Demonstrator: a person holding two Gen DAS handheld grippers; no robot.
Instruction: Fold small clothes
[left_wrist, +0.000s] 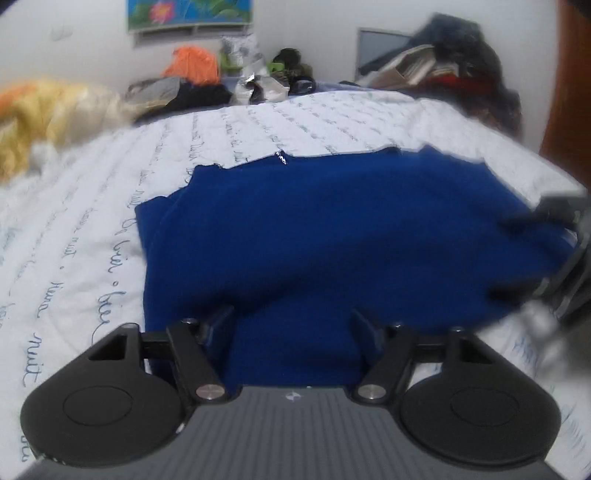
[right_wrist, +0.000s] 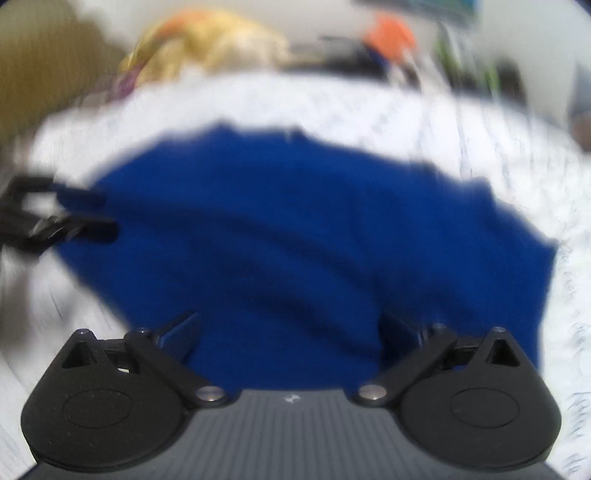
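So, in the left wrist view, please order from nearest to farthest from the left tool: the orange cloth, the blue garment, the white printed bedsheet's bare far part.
From the left tool:
1. Blue garment, directly between and ahead of its fingers.
2. White printed bedsheet, bare part beyond the garment.
3. Orange cloth, far back left, by the wall.

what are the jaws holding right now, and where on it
Nothing is held. Both the left gripper and the right gripper stand with jaws apart over the near edge of the blue garment, not pressing on it.
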